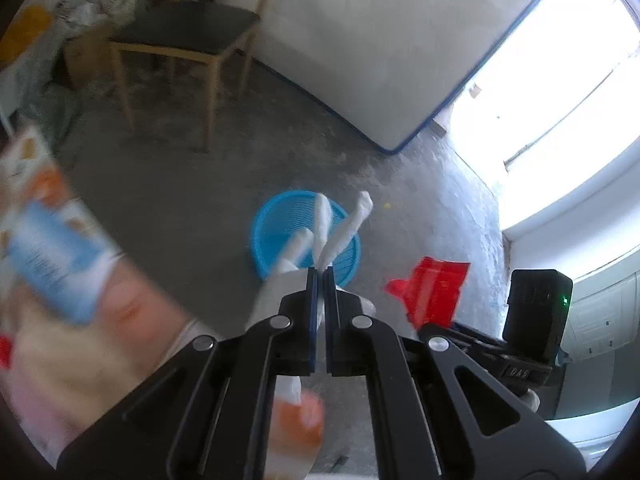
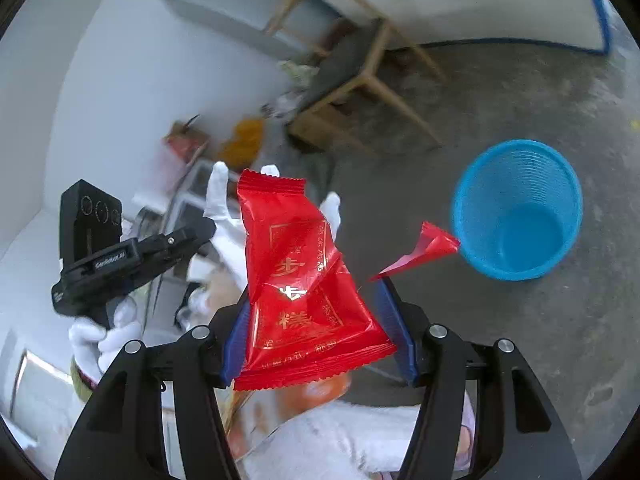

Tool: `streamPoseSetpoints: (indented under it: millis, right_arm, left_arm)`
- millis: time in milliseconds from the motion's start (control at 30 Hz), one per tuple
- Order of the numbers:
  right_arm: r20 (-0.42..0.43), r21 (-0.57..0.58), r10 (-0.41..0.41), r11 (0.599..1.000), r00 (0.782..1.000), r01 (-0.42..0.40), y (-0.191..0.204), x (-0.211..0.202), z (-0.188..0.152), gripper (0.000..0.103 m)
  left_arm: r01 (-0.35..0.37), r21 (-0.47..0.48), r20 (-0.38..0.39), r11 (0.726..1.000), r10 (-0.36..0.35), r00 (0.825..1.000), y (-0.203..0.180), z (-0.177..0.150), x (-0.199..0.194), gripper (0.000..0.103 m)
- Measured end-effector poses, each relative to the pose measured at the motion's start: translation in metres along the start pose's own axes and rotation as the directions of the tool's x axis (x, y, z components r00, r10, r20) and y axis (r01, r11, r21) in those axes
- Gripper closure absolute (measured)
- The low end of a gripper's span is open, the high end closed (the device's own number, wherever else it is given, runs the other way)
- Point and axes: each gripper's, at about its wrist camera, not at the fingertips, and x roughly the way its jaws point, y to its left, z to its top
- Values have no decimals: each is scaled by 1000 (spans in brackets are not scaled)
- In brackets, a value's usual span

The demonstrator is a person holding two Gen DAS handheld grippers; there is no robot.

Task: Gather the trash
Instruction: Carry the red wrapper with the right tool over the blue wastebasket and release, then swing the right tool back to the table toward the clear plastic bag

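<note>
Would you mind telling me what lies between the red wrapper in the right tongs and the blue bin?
Nothing: in the right wrist view, only bare concrete floor shows between the red wrapper and the blue bin.

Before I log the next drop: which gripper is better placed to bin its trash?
Probably the left gripper: its white wrapper appears over the blue bin, while the right gripper's red wrapper sits beside it.
</note>
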Motion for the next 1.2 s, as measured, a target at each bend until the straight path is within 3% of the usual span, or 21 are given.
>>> streamPoseSetpoints:
  millis: [167,200,233,300,367,533,700,867,967,1100,1200]
  right_arm:
    - [21,79,-94,993,995,92,-43,26,40,45]
    - [30,93,-119,989,992,115,-53,30,48,44]
    - [46,115,-164,981,985,158,-65,38,54,40]
    - [53,133,-208,971,977,200,-84,50,63,38]
    - [46,157,-283,949,958,273,-106,59,69,38]
    - [21,141,-332,935,943,326,-126,62,61,38]
    - [10,121,-342,933,940,338,-123,54,46,38]
    - [73,-10,-361,932,930,362,-76,17,29,38]
    - [110,-126,-347,925,931,359,-34,-3,19,38]
    - [88,-274,-252,924,964,267,25,-18,-7,36]
    - [37,-336,-190,922,981,191,57,-18,-25,35]
  left_arm:
    - [72,-18,-5,997,-72,997,-13,26,68,101]
    - [90,-15,16,996,-90,996,-16,31,79,91]
    - [93,-7,30,996,-92,995,-19,33,86,63]
    - [46,6,75,999,-46,996,-24,35,100,38]
    - [43,14,90,999,-45,995,-27,36,107,38]
    - [72,-2,120,997,-71,990,-23,35,86,38]
    - [50,11,166,999,-51,985,-18,27,42,38]
    - [23,58,236,998,-36,971,-12,4,-44,37]
    - [-4,61,315,998,-15,949,3,-21,-116,36]
    - [-74,9,416,997,64,907,32,-63,-202,31]
    - [-125,-50,457,991,134,879,50,-99,-243,30]
